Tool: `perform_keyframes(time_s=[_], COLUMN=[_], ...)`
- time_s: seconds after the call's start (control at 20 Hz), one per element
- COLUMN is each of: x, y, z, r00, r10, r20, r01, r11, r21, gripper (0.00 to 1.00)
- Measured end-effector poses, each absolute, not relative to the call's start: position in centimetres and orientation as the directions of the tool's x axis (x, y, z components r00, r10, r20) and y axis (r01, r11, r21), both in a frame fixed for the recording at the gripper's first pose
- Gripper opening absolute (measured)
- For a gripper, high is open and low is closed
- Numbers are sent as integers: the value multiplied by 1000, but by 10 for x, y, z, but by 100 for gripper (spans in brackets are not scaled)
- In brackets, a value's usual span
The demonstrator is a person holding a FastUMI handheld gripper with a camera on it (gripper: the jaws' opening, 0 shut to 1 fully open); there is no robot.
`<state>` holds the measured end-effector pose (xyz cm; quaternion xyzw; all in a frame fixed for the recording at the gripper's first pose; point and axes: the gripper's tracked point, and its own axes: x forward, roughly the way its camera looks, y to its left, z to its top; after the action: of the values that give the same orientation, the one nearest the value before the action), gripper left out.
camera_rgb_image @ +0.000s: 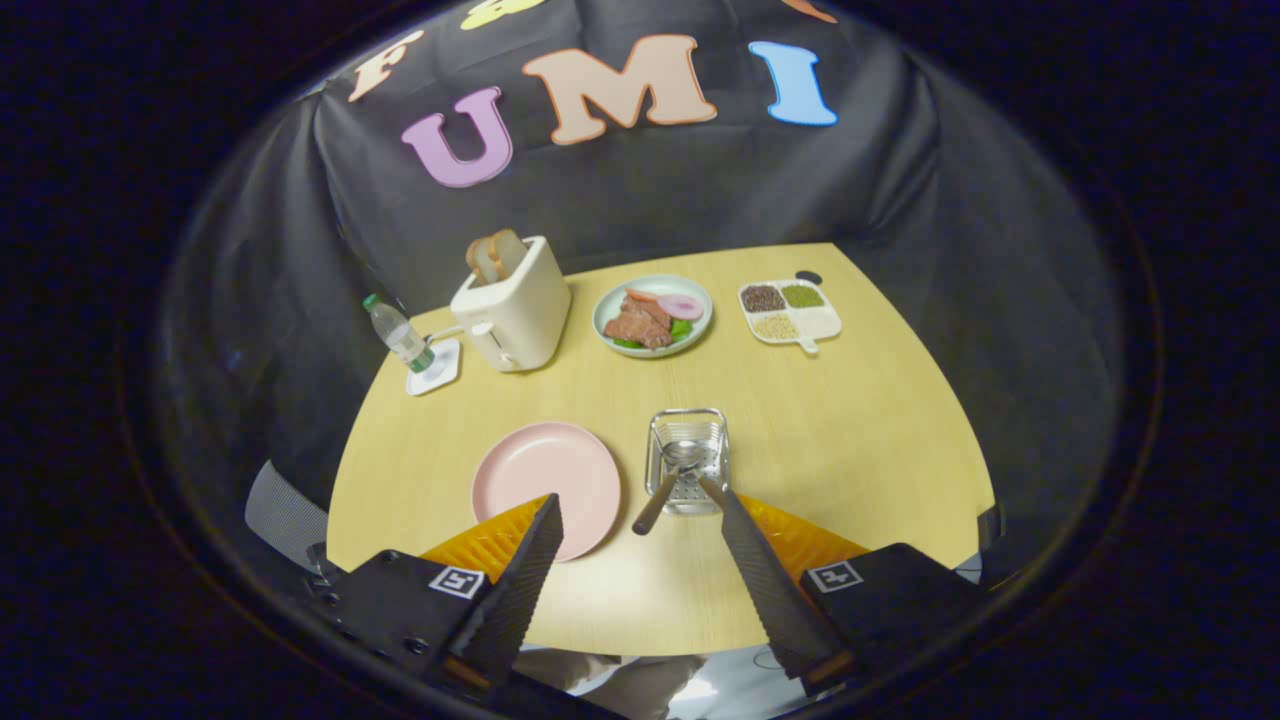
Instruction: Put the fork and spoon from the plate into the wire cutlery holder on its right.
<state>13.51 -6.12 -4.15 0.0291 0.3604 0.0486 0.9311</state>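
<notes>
Hovering spread and empty, the hand-held gripper (636, 515) flanks bare table (860, 440) before the cutlery holder (687, 458).

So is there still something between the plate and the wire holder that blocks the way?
Nothing visible does. The pink plate looks bare, and two utensils already lean in the wire cutlery holder beside it, with only tabletop between. The gripper is open, holding nothing.
</notes>
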Motion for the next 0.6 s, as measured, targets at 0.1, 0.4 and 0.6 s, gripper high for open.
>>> perform_keyframes(time_s=[0.1, 0.4, 0.6], x=[130, 114, 111], y=[-54, -19, -5], z=[-30, 14, 72], r00=[793, 928, 979], r10=[116, 138, 150], r20=[-597, -346, -139], r01=[-82, -119, -147], r11=[993, 990, 989], r21=[84, 76, 29], gripper=[100, 100, 100])
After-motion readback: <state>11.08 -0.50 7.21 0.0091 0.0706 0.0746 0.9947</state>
